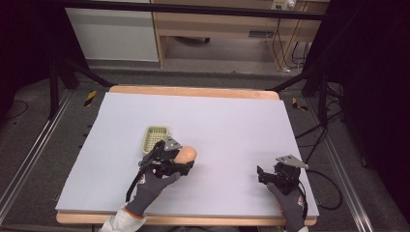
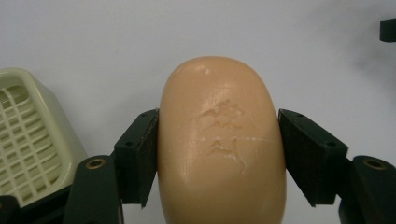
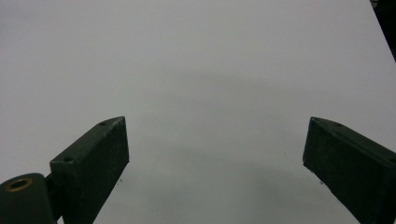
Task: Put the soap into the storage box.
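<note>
A tan oval bar of soap [image 2: 222,140] with a stamped mark on top sits between the jaws of my left gripper [image 2: 217,154], which is shut on its two long sides. In the high view the soap [image 1: 187,154] pokes out of the left gripper [image 1: 178,162] just right of a pale green slatted soap dish [image 1: 155,137]. The dish [image 2: 28,140] lies at the left edge of the left gripper view, apart from the soap. My right gripper [image 1: 265,175] rests near the table's front right, open, with bare surface between its jaws [image 3: 215,154].
The work surface is a light grey board [image 1: 217,121] on a wooden table. Black frame legs and cables stand on the floor to both sides. A wooden desk stands behind the table.
</note>
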Action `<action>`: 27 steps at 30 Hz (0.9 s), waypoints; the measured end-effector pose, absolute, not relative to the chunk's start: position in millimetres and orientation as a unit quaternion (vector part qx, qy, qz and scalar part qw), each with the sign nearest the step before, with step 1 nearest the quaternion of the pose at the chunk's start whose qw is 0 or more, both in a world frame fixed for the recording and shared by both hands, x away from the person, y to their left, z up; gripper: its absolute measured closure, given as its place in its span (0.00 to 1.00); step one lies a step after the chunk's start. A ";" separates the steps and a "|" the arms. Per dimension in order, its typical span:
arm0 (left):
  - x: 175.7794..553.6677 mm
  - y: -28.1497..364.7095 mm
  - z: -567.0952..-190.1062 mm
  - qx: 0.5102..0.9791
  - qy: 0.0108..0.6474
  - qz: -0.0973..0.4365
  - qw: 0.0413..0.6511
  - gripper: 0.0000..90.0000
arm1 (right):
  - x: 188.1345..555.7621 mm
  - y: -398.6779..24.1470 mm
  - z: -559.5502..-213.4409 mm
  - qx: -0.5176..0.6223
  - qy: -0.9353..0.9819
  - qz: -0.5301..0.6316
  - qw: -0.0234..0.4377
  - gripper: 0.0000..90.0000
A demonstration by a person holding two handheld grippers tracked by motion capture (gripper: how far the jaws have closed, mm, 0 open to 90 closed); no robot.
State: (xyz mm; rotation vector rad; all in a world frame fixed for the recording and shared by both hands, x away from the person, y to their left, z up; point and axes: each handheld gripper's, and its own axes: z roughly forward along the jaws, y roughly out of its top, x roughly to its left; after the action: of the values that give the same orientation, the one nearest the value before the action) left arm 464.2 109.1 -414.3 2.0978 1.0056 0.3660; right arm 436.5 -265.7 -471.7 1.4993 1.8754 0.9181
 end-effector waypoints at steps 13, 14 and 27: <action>471.3 125.8 -407.8 0.810 0.413 0.154 0.388 0.36 | 436.7 -265.4 -471.7 0.558 0.701 0.343 0.282 0.08; 472.0 126.9 -407.7 0.809 0.413 0.155 0.387 0.36 | 436.7 -265.3 -471.7 0.559 0.700 0.343 0.282 0.08; 480.1 145.0 -401.7 0.795 0.433 0.169 0.391 0.36 | 436.8 -265.0 -471.7 0.559 0.700 0.344 0.282 0.08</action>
State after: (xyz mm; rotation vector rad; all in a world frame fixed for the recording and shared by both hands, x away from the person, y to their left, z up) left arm 480.1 145.0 -401.7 2.0197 1.0992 0.4293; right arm 436.8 -265.0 -471.7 1.4968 1.8756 0.9210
